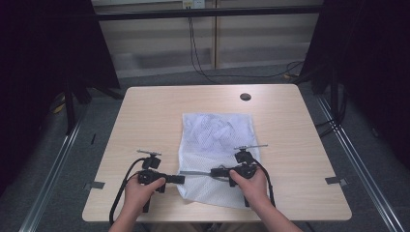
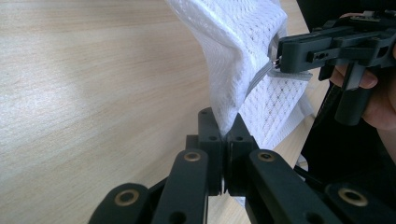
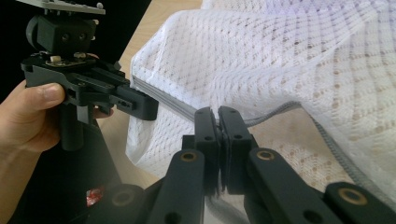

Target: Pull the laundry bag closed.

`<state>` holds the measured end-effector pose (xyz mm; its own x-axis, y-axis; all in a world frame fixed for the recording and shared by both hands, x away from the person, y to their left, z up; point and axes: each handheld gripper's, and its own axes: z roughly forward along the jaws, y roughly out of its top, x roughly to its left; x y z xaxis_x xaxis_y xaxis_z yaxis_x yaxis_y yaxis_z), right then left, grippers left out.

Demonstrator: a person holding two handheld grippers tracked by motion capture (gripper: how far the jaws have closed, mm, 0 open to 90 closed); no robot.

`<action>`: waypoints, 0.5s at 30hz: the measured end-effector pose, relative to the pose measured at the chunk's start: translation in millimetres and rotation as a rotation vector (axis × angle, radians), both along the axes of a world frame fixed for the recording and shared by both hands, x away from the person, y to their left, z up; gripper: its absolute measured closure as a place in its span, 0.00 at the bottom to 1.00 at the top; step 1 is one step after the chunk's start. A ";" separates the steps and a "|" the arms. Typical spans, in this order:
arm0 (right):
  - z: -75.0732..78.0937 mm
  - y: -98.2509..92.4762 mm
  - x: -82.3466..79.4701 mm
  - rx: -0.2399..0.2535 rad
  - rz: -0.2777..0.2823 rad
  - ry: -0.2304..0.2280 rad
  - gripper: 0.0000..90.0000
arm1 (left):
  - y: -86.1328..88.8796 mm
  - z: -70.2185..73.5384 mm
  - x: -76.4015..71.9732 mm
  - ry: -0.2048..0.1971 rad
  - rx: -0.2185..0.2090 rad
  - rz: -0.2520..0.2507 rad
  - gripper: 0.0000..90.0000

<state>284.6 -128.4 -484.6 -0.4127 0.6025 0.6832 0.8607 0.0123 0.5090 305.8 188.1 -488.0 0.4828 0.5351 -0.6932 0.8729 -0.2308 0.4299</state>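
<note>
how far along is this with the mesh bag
Done: both grips are on. The left gripper pinches the white mesh bag at its near edge; the right gripper is shut on its grey zipper strip. In hand: holding it. Left: the zipper looks barely opened.

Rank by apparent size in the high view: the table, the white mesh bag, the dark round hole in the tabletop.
1. table, largest.
2. white mesh bag, covering a middle patch of the tabletop.
3. dark round hole, smallest by far, near the far edge.

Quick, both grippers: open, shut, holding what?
Left gripper: shut on the mesh bag edge.
Right gripper: shut on the bag's grey zipper strip.
</note>
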 end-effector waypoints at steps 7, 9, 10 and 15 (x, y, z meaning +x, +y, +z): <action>0.8 -2.1 0.3 0.005 -0.002 -0.002 0.97 | 0.3 -0.1 0.5 -0.001 -0.003 0.000 0.98; 0.9 -2.4 0.4 0.006 -0.001 0.000 0.97 | -0.6 0.2 -0.1 0.008 -0.010 0.010 0.98; 0.8 -3.0 0.4 0.003 -0.002 -0.003 0.97 | -0.3 0.3 -0.2 0.009 -0.009 0.007 0.98; -0.1 -5.3 0.6 0.010 -0.005 0.004 0.97 | 0.1 0.0 0.3 0.003 -0.004 -0.005 0.98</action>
<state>285.2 -133.8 -484.6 -0.4067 0.5974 0.6912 0.8628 0.0026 0.5055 306.1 188.2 -488.0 0.4832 0.5300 -0.6969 0.8732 -0.2333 0.4280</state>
